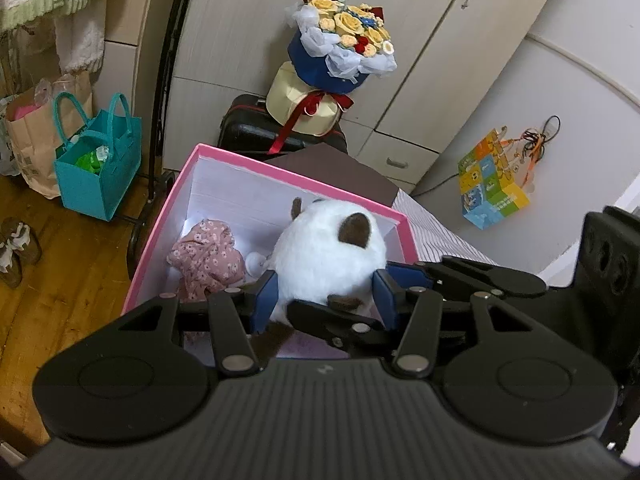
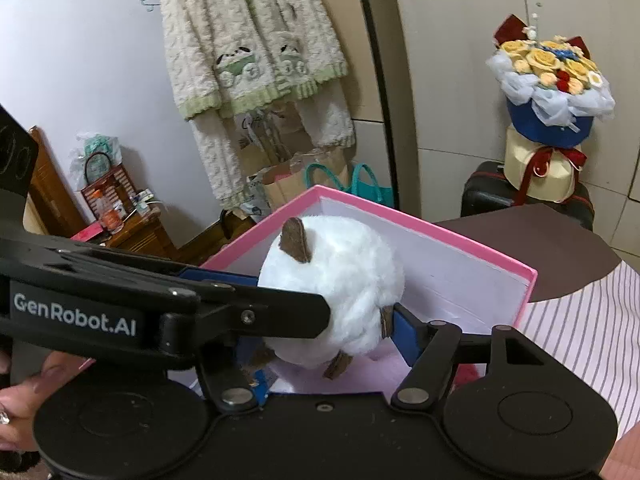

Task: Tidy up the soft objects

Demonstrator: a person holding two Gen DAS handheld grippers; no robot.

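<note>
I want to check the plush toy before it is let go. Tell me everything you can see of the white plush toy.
The white plush toy is round and fluffy, of long white pile, with brown felt ears and small brown patches low on its body. It sits over the open pink box, partly inside, next to a pink floral cloth. The left gripper flanks it with blue pads on both sides; the right gripper does too. Its face is hidden.
</note>
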